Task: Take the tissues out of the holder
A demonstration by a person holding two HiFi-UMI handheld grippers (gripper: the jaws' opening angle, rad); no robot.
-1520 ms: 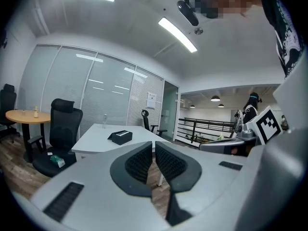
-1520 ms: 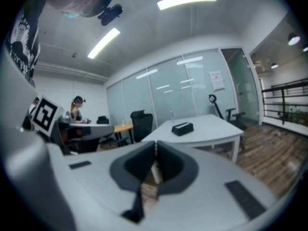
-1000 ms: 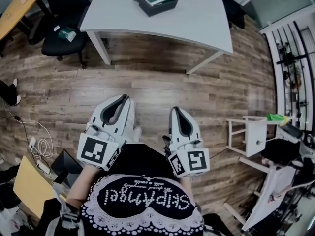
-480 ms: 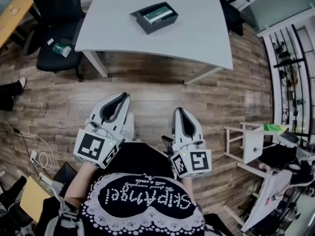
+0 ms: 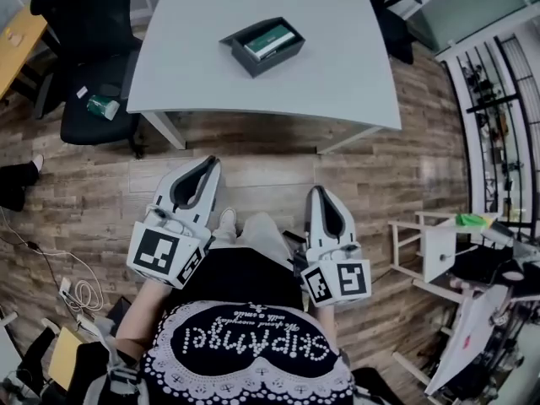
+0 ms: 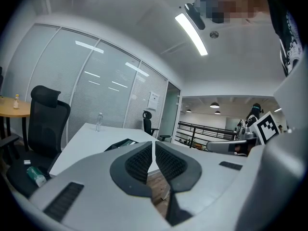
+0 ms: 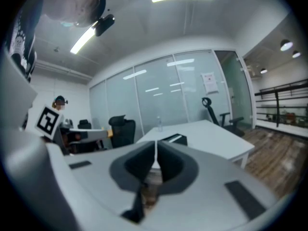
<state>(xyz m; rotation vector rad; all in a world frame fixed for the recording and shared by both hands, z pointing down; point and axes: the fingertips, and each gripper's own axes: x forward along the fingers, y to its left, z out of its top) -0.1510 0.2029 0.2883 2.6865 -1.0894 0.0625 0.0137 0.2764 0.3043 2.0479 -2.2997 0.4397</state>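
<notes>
A black tissue holder [image 5: 261, 45] with a green-topped pack of tissues [image 5: 270, 40] in it stands on the white table [image 5: 337, 74], well ahead of both grippers. My left gripper [image 5: 209, 161] and right gripper [image 5: 320, 190] hang over the wooden floor in front of the person's body, short of the table's near edge. Both are shut with nothing between the pads. The left gripper view shows its tips [image 6: 153, 150] touching, the holder [image 6: 120, 143] low behind them. In the right gripper view the shut tips [image 7: 155, 154] sit just below the holder [image 7: 175, 139].
A black office chair [image 5: 89, 74] with a small green item [image 5: 103, 106] on its seat stands left of the table. Another chair [image 5: 392, 19] is at the far right. A white rack [image 5: 430, 239] is at the right, and cables [image 5: 80, 294] lie at the lower left. A clear bottle [image 6: 99, 121] stands on the table's far end.
The table and holder have drawn nearer in the head view as the person stepped forward. Both grippers kept their place before the body and stayed shut.
</notes>
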